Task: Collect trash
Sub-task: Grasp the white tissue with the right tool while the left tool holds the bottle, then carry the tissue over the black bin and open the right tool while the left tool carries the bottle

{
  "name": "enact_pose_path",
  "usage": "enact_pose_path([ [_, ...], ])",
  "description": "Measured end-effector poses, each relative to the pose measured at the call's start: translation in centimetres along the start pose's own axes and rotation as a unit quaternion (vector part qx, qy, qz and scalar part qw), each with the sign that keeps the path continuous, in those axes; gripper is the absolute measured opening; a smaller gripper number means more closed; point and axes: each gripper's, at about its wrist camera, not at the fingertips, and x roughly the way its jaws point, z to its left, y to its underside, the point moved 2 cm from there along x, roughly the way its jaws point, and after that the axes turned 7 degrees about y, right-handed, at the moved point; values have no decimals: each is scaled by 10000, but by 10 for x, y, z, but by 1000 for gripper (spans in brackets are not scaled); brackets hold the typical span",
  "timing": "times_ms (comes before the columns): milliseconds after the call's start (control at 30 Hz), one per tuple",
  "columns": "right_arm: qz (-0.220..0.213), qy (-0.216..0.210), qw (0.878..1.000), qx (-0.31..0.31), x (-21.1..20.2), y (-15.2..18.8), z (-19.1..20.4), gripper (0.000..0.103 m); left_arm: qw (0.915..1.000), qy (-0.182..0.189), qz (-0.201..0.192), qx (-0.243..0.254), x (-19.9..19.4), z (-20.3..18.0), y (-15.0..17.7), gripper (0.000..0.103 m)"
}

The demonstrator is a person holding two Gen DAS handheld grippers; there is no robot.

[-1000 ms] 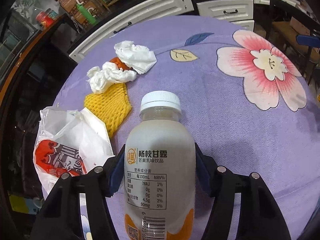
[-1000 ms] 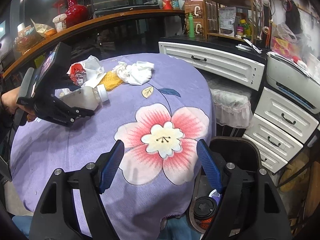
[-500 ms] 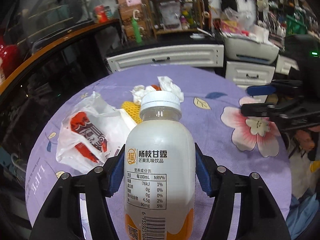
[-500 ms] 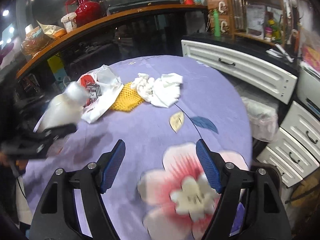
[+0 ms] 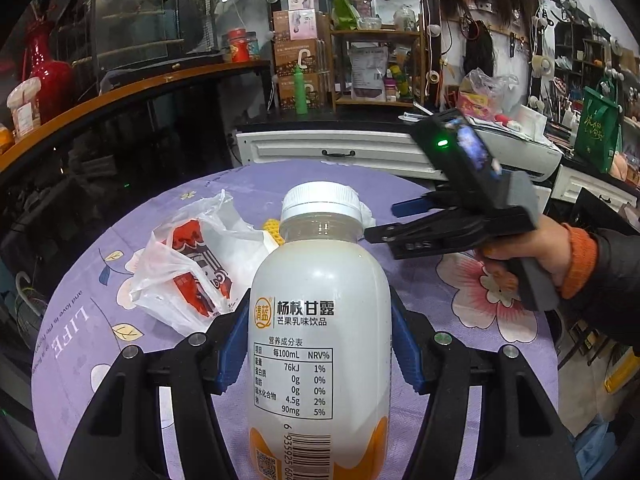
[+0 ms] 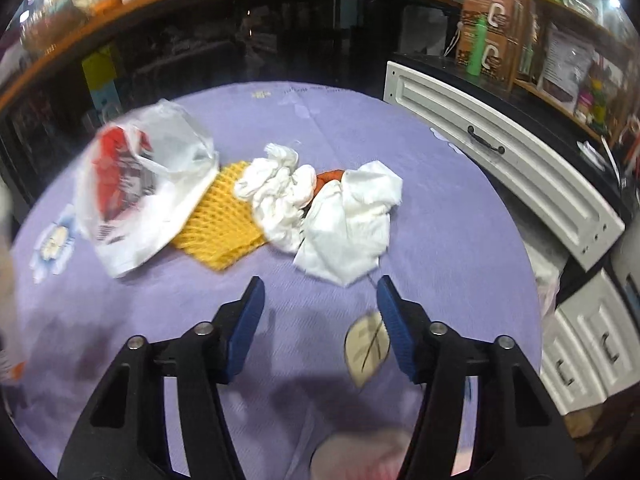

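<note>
One bottle held, tissues next

The left gripper [image 5: 319,344] squeezes the bottle [image 5: 320,320] above the table [image 6: 440,208]. The right gripper [image 6: 320,312] holds nothing; its jaws are closing just before the tissues [image 6: 320,204]. It should slide forward first, then pinch. The orange thing under the tissues is mostly hidden.

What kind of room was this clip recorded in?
Probably a small shop or a lived-in home workspace, not a lab: a round table under a purple floral tablecloth, cluttered wooden shelves of boxed goods, a glass display cabinet, and white drawer units.
</note>
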Motion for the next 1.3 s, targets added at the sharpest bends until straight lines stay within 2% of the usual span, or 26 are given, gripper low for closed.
enact_pose_path([
  [200,151,281,9993,-216,30,-10,3,36,10000,51,-20,-81,-1,8,6,61],
  [233,166,272,9993,-218,32,-10,2,24,9999,56,-12,-95,-1,9,8,61],
  [267,213,223,9992,-241,35,-9,3,16,9999,61,-4,-117,0,10,9,61],
  [367,170,283,9992,-210,33,-7,2,11,9997,79,17,-209,1,12,12,61],
  [633,-104,98,9998,132,-3,5,-10,9,9997,94,-113,-218,-8,4,12,61],
  [833,-403,-190,9983,370,-55,30,-17,9,9996,110,-231,-130,-22,-16,9,61],
  [1067,-710,-374,9950,593,-118,71,-31,9,9993,208,-320,-24,-33,-52,12,61],
  [1300,-1092,-169,9918,634,-173,119,-47,9,9978,503,-437,-42,-35,-100,11,61],
])
